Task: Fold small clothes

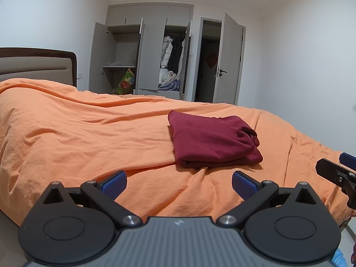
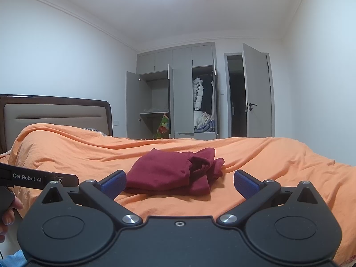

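One dark red garment (image 1: 211,142) lies folded at centre-right of the frame on the orange bedspread (image 1: 89,133), its right end seemingly bunched. Left gripper (image 1: 179,183) and right gripper (image 2: 179,183) hover spread wide, empty; tidying that loose end would square it.

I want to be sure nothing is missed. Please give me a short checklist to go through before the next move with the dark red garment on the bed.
1. Left hand-held gripper open and empty: ok.
2. Right hand-held gripper open and empty: ok.
3. Dark red garment lies folded on the orange bedcover, held by neither gripper: ok.
4. Fold tidy: not ok, its right end is bunched and loose.
5. Bedcover flat around it: not ok, wrinkled.
6. More clothes waiting to be folded: cannot tell.
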`<control>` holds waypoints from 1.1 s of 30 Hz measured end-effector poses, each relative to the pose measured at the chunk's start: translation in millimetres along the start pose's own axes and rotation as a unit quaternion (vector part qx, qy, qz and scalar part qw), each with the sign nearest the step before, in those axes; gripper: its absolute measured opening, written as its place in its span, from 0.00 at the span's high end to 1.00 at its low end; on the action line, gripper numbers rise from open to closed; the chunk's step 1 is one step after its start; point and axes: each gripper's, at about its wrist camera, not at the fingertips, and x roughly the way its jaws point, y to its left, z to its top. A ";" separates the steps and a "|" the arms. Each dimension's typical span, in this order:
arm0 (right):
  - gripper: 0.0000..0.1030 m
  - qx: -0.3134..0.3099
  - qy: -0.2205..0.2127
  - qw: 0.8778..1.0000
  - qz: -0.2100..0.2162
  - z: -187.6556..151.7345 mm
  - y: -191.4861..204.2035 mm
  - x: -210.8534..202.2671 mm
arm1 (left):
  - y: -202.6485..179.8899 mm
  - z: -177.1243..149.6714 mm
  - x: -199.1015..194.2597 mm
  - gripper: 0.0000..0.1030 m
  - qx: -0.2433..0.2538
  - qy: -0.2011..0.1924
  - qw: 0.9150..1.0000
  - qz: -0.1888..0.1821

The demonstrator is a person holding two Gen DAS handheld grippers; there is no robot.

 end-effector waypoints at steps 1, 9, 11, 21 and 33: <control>0.00 0.000 0.000 1.000 0.000 0.0 -0.1 0.3 | -0.4 0.0 0.2 0.00 0.000 0.000 1.000 0.000; 0.00 0.000 0.000 1.000 0.000 -0.2 -0.1 0.2 | -0.9 -1.5 1.0 0.00 -0.001 0.002 1.000 0.000; 0.00 0.000 0.000 1.000 0.000 -0.7 0.1 -0.2 | -0.6 -2.3 1.0 0.00 -0.001 0.003 1.000 0.000; 0.00 0.000 0.001 1.000 0.000 -1.0 0.3 0.7 | -0.1 -2.9 1.8 0.00 -0.002 0.004 1.000 -0.001; 0.00 0.000 0.002 1.000 0.000 -1.5 0.5 1.7 | -0.3 -2.7 1.4 0.00 -0.002 0.004 1.000 0.000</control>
